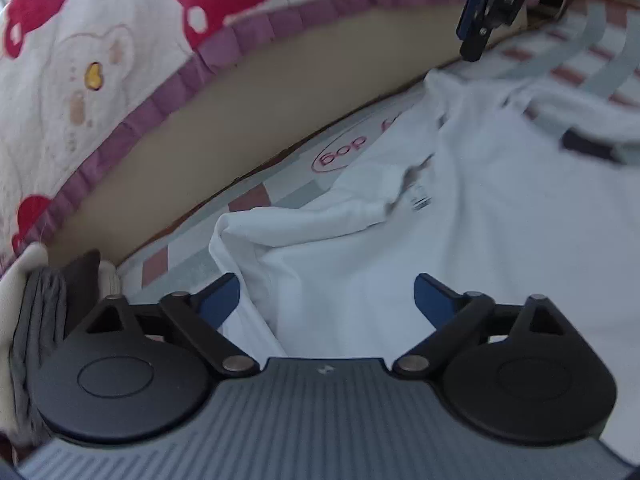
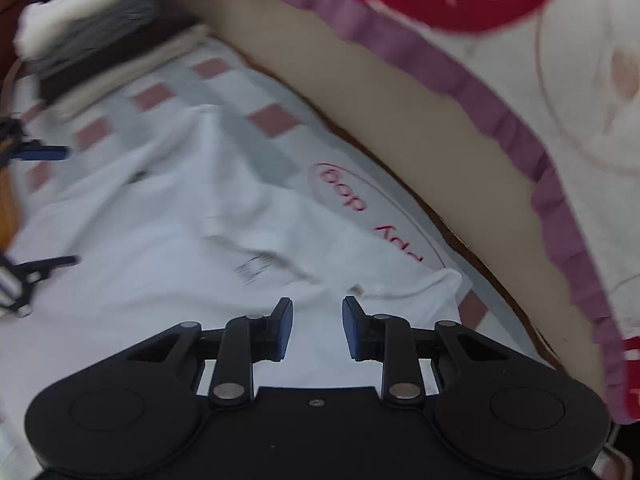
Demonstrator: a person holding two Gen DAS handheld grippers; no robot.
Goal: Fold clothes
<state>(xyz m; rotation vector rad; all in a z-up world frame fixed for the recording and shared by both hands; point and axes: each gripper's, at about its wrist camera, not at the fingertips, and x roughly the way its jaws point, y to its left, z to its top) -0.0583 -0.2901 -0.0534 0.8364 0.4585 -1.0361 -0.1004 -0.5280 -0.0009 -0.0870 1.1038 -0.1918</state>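
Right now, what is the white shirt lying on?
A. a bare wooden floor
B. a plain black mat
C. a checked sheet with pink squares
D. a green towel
C: the white shirt is spread over a checked sheet with pink and grey squares, seen around its edges in both views.

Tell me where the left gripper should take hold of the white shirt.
Probably the raised folded edge of the white shirt, which stands up off the checked sheet just ahead of the left gripper. Come straight forward with its open jaws either side of that ridge; the flat cloth elsewhere offers little to pinch.
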